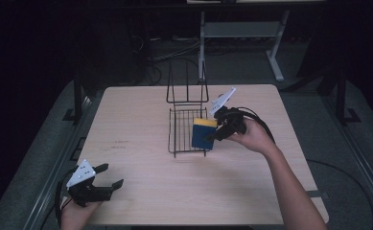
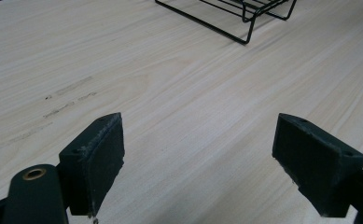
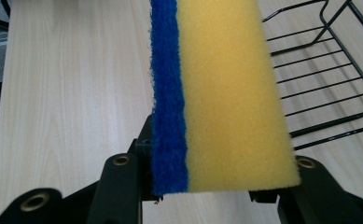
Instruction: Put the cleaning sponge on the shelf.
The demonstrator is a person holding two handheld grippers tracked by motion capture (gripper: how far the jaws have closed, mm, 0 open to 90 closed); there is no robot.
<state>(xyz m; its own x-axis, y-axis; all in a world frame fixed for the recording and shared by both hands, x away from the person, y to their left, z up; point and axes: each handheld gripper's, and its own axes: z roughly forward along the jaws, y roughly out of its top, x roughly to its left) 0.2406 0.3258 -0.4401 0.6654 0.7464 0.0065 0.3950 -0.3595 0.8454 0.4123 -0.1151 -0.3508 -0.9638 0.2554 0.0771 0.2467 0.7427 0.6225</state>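
high view: the right tool (image 1: 212,135) is clamped on a sponge (image 1: 203,133), held on edge over the right rim of a black wire rack (image 1: 184,132) that sits near the middle of the worktop (image 1: 141,191). the sponge shows a blue face toward the camera and a yellow strip along its top. the rack has a flat grid bed and an upright wire back toward the far edge; its thin wires are hard to trace against the dark floor behind. the left tool (image 1: 108,175) rests at the near left corner of the worktop, jaws apart, well clear of the rack. broad bare wood lies between the two tools and along the left side. the right forearm is cut off at the bottom edge of the picture.

left gripper view: the left tool (image 2: 198,158) stands wide open over bare, pale, straight-grained wood with a few faint dark scuffs at the left. its jaw pads are matt black and blocky. a corner of the wire rack (image 2: 244,18) shows at the top, cut off by the picture edge.

right gripper view: the sponge (image 3: 221,93) stands between the jaws of the right tool (image 3: 216,179), a coarse blue scouring layer on the left, soft porous yellow foam on the right. the sponge hides the jaw pads and its top runs out of the picture. the wire rack (image 3: 328,74) lies just beside it at the right, the worktop open at the left.
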